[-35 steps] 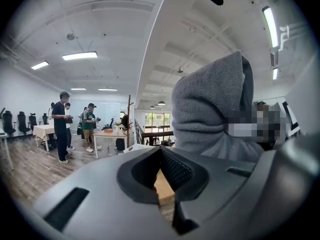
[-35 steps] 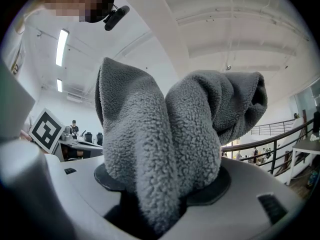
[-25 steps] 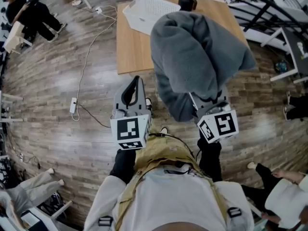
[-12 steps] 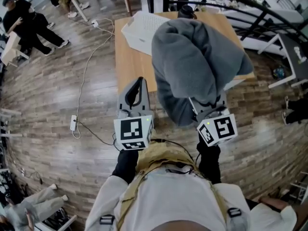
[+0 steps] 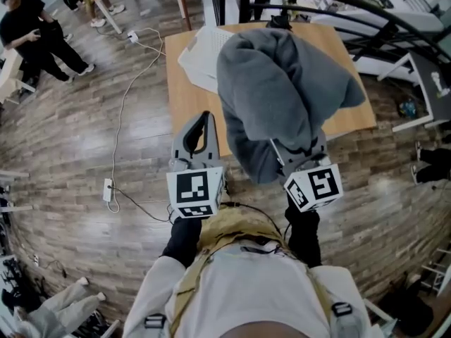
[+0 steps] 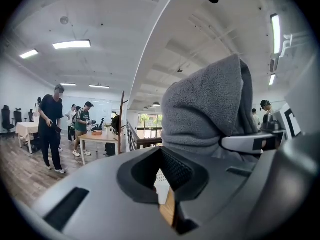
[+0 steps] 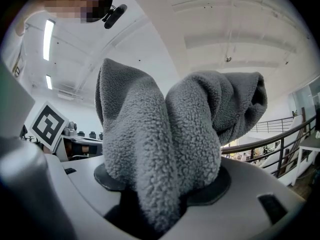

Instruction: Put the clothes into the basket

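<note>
Your right gripper (image 5: 299, 153) still has the grey fleece garment (image 5: 282, 90) clamped. Its jaws stand fairly wide around a thick fold of the cloth, which bulges up and over them. The garment hangs in the air above the wooden table (image 5: 187, 108), not yet in the white basket (image 5: 199, 56). The basket sits on the far left part of the table, half hidden behind the fleece.

Your left gripper (image 5: 199, 129) carries nothing. Its jaws are drawn together, with only a thin slit between the pads, through which you can see the basket and the table edge.

Compared with a second ago, you have stepped closer. The table's near edge now reaches your left gripper, where before there was bare floor between them. The fleece now covers more of the basket. The grip on the fleece has not changed. The bystander in black (image 5: 32, 37) at the upper left has shifted position.
</note>
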`<state>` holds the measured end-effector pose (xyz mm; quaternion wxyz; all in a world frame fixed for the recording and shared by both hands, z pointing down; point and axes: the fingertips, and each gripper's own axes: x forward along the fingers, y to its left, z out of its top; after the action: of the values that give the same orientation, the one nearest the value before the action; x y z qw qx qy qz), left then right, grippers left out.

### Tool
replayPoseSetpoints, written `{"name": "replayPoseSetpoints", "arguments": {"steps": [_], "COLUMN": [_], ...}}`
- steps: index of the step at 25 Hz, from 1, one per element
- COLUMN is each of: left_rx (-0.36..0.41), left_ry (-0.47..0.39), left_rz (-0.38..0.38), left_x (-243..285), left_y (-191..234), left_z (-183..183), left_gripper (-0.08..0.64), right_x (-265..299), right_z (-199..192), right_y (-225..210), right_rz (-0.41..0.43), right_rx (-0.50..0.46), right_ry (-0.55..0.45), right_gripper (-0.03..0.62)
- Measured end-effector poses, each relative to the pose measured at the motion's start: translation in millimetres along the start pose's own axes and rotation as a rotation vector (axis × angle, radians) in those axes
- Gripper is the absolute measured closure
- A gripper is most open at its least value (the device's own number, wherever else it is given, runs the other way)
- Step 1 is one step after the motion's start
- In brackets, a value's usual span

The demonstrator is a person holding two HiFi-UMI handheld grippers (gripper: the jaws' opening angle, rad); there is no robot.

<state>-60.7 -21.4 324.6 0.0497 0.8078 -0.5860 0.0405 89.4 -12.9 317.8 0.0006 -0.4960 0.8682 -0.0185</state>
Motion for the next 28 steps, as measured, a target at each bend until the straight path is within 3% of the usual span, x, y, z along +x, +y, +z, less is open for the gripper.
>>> {"name": "replayPoseSetpoints", "arguments": {"steps": [16, 28], "left_rx": [-0.044, -0.089], "left_ry": [0.050, 0.114], "left_rz": [-0.033, 0.012], "left_x": [64.9, 95.8], "left_y": [75.3, 89.0], "left_z": [-9.8, -26.1], "left_gripper": [0.561, 0.561], "right_x": [95.0, 122.9], "right_z": [-8.5, -18.7], "right_y": [-3.5, -21.6], "right_rz": [-0.031, 0.006], "right_rx": [0.018, 0.026], "right_ry": [0.044, 0.101], "right_gripper": [0.281, 0.281]}}
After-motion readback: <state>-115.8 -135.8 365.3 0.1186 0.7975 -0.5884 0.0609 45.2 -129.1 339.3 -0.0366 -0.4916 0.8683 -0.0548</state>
